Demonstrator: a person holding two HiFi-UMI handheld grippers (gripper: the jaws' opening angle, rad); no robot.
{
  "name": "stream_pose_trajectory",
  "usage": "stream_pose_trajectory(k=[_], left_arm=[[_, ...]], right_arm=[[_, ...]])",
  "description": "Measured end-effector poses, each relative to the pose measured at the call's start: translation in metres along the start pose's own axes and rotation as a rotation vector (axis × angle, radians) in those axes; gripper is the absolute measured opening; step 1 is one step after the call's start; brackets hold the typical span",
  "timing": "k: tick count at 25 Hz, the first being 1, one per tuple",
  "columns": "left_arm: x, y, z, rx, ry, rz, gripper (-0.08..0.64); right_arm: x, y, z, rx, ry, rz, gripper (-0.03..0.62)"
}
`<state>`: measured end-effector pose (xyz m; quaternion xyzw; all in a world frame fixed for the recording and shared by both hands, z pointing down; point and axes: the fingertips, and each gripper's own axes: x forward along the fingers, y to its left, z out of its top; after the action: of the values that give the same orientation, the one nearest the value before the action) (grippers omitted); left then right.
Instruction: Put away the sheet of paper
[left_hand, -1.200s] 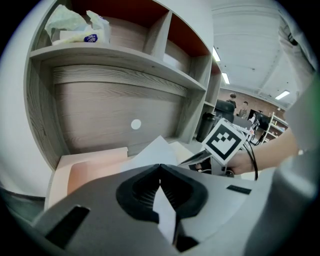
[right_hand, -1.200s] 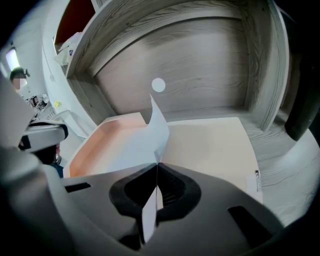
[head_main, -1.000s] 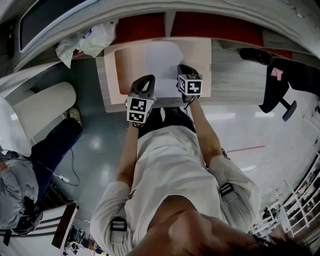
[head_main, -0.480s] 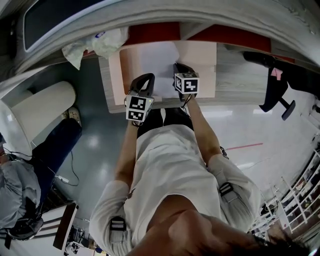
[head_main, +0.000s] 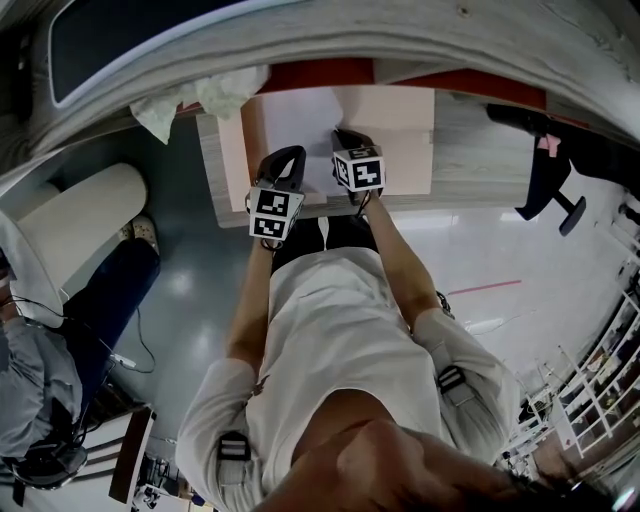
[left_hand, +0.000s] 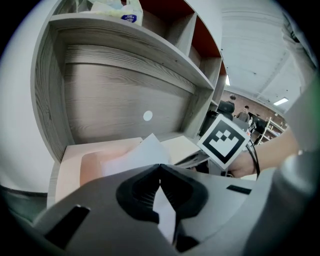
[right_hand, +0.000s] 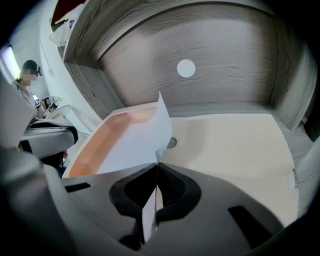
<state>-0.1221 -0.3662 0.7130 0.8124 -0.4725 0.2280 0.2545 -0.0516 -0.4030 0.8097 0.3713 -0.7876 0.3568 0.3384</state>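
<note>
I've got the sheet of paper (right_hand: 132, 145) pinched at its near edge by both grippers. The left gripper (left_hand: 160, 166) is closed on it, with a sliver of white running down between the pads. The right gripper (right_hand: 157, 166) is clamped on it the same way, the paper standing edge-on in its jaws. The sheet spans between them over the peach tray (head_main: 400, 110), which sits on the desk inside the wooden shelf bay (right_hand: 220, 50), and its far corner curls up towards the back panel. From these angles I can't be sure whether the far part of the sheet rests on the tray floor or floats just above it. I judge this to be the placing step. Next I'd lower both grippers together, keeping the sheet flat and square to the tray walls, then open both jaws and draw back without dragging it
</note>
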Motion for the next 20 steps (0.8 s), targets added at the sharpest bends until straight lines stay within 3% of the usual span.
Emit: stream_pose_trajectory(k=[20], left_arm=[[-0.018,0.022,-0.011,-0.037,-0.006,0.025,0.020]], right_arm=[[0.028,0.056,0.001,-0.085,0.058,0.085,0.020]])
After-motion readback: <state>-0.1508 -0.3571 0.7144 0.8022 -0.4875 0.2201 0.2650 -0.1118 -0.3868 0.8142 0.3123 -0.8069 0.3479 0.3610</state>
